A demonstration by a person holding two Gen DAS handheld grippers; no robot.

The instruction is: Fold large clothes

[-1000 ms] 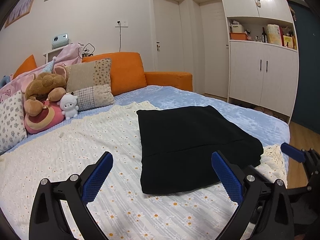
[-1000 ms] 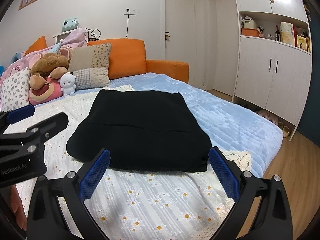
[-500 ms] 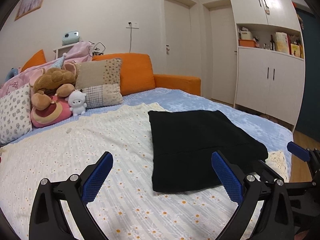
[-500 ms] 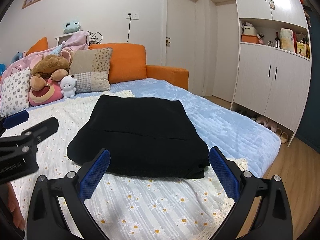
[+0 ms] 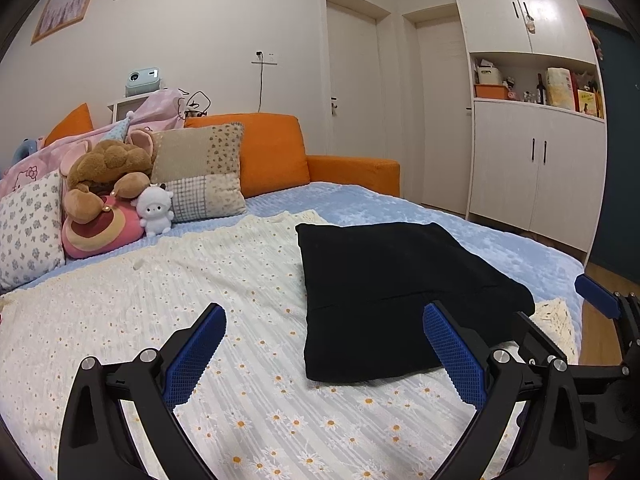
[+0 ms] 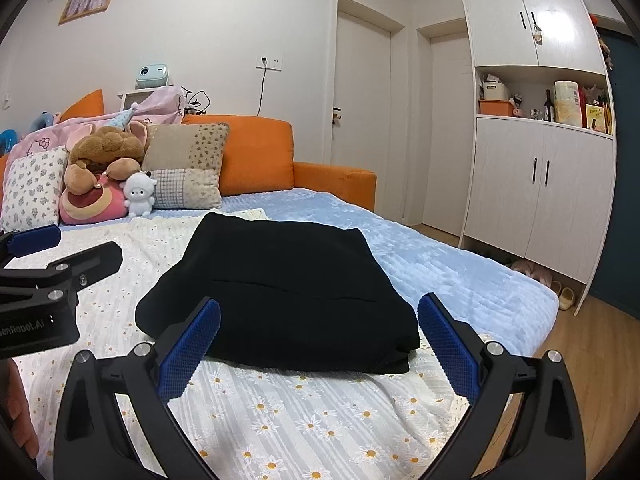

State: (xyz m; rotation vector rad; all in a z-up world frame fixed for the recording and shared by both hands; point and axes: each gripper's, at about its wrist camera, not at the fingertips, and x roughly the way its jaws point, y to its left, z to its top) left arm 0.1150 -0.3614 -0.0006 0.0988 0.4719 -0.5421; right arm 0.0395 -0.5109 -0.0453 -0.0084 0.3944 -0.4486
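Note:
A black garment (image 5: 396, 292) lies folded into a thick rectangle on a white daisy-print cover (image 5: 160, 300) on the bed; it also shows in the right wrist view (image 6: 280, 292). My left gripper (image 5: 324, 356) is open and empty, held above the cover in front of the garment's near left corner. My right gripper (image 6: 318, 344) is open and empty, just in front of the garment's near edge. Each gripper shows at the edge of the other's view.
Pillows and plush toys (image 5: 108, 188) are piled at the head of the bed against an orange headboard (image 5: 272, 152). A white cupboard (image 5: 536, 140) stands to the right. The bed's right edge drops to the wooden floor (image 6: 592, 344).
Both grippers have pulled back and risen slightly from the folded garment, which lies unmoved. Both stay open.

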